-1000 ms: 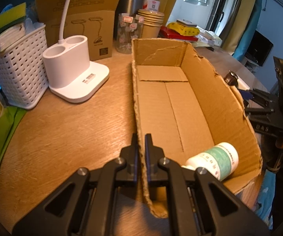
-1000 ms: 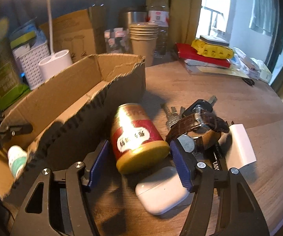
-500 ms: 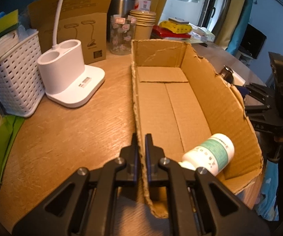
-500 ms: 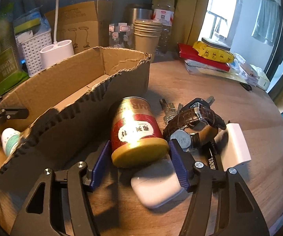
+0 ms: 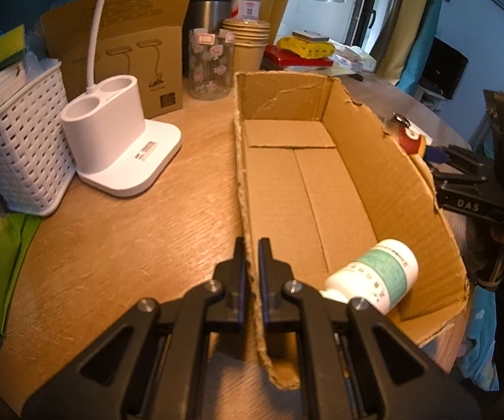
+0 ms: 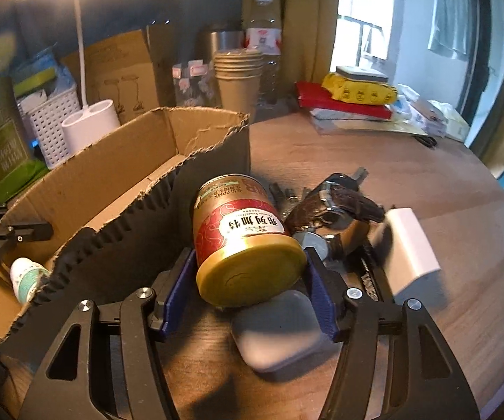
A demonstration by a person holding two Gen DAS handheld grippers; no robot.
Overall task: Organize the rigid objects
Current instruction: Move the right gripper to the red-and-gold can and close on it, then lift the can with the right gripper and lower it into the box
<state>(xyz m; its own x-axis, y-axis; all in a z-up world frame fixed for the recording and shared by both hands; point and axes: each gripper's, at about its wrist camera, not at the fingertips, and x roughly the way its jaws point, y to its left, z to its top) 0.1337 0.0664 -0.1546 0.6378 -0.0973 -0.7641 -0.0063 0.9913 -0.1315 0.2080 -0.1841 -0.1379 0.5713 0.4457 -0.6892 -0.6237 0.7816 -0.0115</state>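
Since a second ago, the red cylindrical tin with a gold metal lid (image 6: 248, 241) has tipped up and sits deeper between the blue pads of the right hand-held gripper (image 6: 248, 273), whose jaws stand partly open, right against its sides. Whether the pads already press cannot be told; the tin looks tilted, its lid toward the camera, above a white rounded plastic earbud case (image 6: 279, 332) on the wooden tabletop (image 6: 426, 182).

The left hand-held gripper (image 5: 250, 269) is clamped shut on the near left wall of the open brown cardboard box (image 5: 286, 189), steadying it. Inside, at the near end, lies a white plastic pill bottle with a green label (image 5: 377, 273).

The step in hand appears to be grasping the tin to carry it into the box. A firm squeeze low on the body would probably stop the smooth cylinder rolling. It must clear the box's ragged right wall and the brown leather-strapped wristwatch (image 6: 335, 206) just beside it.
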